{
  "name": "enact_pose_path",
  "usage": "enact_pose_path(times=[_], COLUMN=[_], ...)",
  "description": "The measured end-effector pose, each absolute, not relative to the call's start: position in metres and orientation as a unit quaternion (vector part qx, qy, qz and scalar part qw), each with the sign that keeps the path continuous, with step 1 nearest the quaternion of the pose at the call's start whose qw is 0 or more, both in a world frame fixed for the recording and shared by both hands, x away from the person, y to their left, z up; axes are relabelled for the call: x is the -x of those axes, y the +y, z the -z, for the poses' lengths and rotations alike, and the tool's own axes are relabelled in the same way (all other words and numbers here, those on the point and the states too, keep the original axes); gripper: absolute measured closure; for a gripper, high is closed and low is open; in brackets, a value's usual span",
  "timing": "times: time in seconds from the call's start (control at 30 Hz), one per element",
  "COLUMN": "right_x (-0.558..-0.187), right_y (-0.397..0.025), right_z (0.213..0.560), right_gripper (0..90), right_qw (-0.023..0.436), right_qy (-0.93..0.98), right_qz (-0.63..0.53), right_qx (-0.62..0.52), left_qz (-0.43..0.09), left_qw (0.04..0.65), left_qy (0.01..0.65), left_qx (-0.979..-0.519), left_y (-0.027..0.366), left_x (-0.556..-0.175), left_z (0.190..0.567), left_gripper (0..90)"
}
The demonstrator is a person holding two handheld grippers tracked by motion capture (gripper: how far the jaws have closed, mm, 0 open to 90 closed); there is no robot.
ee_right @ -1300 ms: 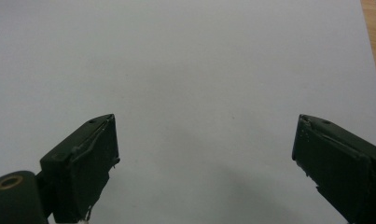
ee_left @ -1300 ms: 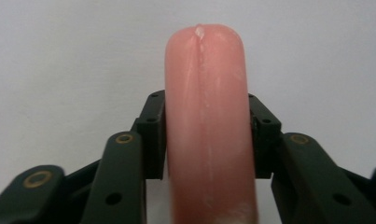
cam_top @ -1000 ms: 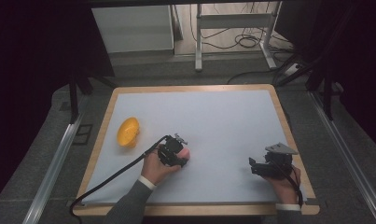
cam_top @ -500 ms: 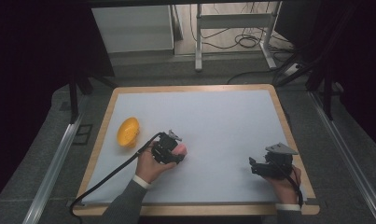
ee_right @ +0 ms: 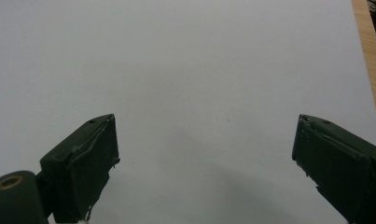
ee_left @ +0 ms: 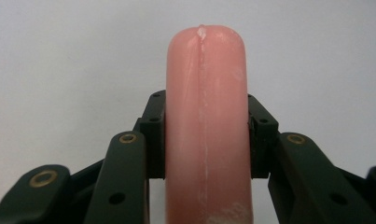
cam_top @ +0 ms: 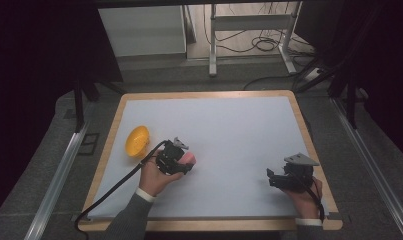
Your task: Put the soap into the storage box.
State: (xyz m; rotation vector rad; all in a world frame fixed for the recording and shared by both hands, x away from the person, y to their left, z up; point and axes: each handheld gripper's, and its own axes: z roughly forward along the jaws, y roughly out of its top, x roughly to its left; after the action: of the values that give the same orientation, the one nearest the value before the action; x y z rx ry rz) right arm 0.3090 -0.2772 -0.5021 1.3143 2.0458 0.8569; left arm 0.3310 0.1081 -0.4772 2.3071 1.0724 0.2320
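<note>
Left gripper (cam_top: pixel 181 161) was clamped on the sausage (ee_left: pixel 205 121), right gripper (ee_right: pixel 204 154) wide open, empty; squeezing harder could've split it.

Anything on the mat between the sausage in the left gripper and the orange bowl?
Nothing visible. The left gripper is shut on the sausage, and the orange bowl sits just to its left near the mat's edge. The strip of mat between them is bare apart from the gripper's own cable.

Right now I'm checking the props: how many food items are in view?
2: a pink sausage clamped in the left gripper, and an orange bowl-like piece near the table's left edge.
</note>
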Motion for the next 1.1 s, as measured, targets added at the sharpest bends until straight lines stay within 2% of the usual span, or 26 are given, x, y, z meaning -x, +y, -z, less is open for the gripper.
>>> enact_pose_path(times=[1.1], right_x=[-0.309], right_y=[-0.276], right_z=[0.503], right_gripper=[6.7], right_qw=[0.277], right_qy=[0.764], right_qz=[-0.314], right_qx=[-0.490], left_qz=[-0.103], left_qw=[0.330], left_qy=[0.411], left_qx=[-0.844], left_y=[0.135], left_x=[-0.328], left_z=[0.457], left_gripper=[59.9])
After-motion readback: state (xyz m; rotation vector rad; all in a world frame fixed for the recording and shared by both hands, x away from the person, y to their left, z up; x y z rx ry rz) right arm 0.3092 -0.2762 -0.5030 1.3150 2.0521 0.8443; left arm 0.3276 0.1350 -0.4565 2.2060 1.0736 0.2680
